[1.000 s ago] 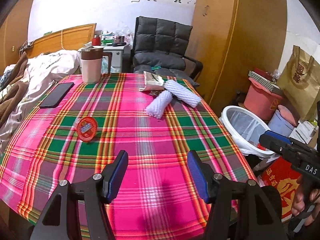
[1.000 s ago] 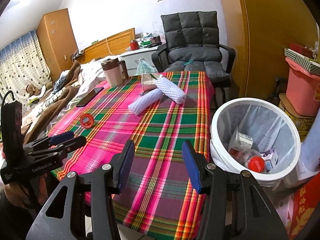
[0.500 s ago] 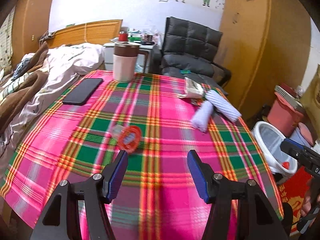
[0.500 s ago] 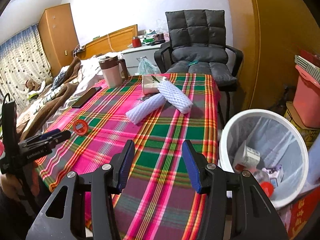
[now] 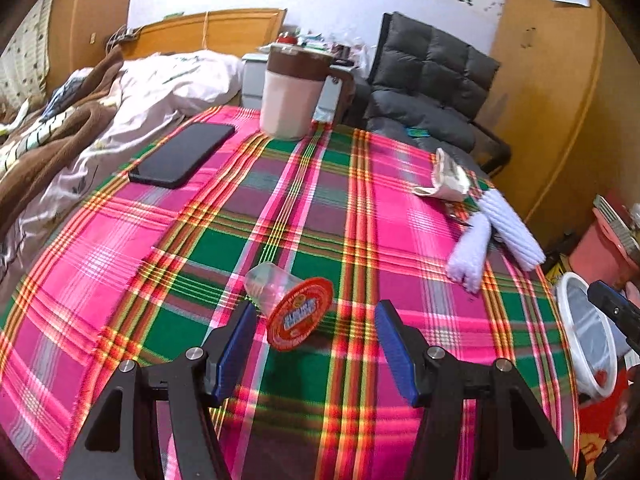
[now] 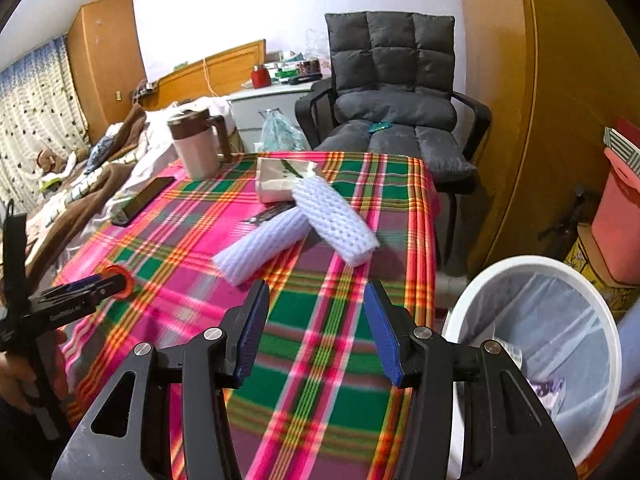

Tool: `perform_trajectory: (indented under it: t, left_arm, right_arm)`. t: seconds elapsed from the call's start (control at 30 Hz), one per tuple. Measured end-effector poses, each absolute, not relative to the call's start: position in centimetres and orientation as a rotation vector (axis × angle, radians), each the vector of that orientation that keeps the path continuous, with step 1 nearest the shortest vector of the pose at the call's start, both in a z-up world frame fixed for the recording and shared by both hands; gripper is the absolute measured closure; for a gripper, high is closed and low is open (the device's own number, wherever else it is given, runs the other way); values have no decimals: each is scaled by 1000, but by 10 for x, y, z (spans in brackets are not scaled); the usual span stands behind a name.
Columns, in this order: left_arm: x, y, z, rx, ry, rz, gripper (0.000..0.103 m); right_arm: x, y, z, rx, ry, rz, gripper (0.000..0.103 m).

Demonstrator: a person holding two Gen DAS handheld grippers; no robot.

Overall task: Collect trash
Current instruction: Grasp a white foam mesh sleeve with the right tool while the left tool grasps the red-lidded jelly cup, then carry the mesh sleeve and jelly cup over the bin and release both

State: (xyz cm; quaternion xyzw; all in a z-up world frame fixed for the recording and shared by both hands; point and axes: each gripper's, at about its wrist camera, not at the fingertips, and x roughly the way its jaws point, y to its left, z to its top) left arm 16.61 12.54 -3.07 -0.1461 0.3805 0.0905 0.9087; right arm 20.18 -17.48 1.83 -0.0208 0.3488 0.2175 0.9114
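A clear plastic cup with a red lid (image 5: pixel 299 314) lies on its side on the plaid tablecloth (image 5: pixel 192 260). My left gripper (image 5: pixel 314 322) hovers just short of it, open, and the lid sits between the blue fingertips without touching them. Two white foam sleeves (image 6: pixel 260 248) (image 6: pixel 336 220) lie crossed in front of a crumpled packet (image 6: pixel 280 180). My right gripper (image 6: pixel 316 296) is open and empty, a little short of the sleeves. The white bin (image 6: pixel 532 266) with a liner and some trash stands beside the table on the right.
A pink jug with a brown lid (image 5: pixel 292 96) and a black phone (image 5: pixel 184 154) rest on the far side of the table. Behind it are a grey padded chair (image 6: pixel 392 80) and a bed with blankets (image 5: pixel 60 128). A pink tub (image 6: pixel 616 216) stands past the bin.
My left gripper has swung left and come down toward the cup, which now lies at its fingertips. My right gripper has moved over the table toward the foam sleeves, and the bin has slid to the right edge.
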Motion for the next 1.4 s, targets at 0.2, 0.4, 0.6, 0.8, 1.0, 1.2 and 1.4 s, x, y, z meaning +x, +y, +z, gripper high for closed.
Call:
perform_trajectory:
  t: [0.2, 0.4, 0.6, 0.8, 1.0, 1.2, 1.4]
  left_arm:
    - [183, 133, -41, -334, 807, 198, 42]
    - [196, 136, -47, -365, 819, 156, 42]
    - [201, 127, -46, -368, 818, 68, 42]
    - [198, 117, -45, -355, 811, 2, 53]
    - [190, 109, -42, -331, 801, -18, 59]
    - [179, 102, -37, -316, 793, -29, 59]
    - [162, 89, -30, -304, 786, -50, 59]
  right_arm:
    - [230, -176, 5, -77, 765, 427, 52]
    - [257, -176, -3, -93, 809, 427, 51]
    - [276, -171, -12, -68, 854, 452, 52]
    - [271, -173, -13, -22, 865, 481, 71]
    - [258, -173, -7, -3, 835, 490, 77]
    - [237, -182, -3, 30, 819, 484, 78]
    - [210, -190, 1, 51, 820, 488, 78]
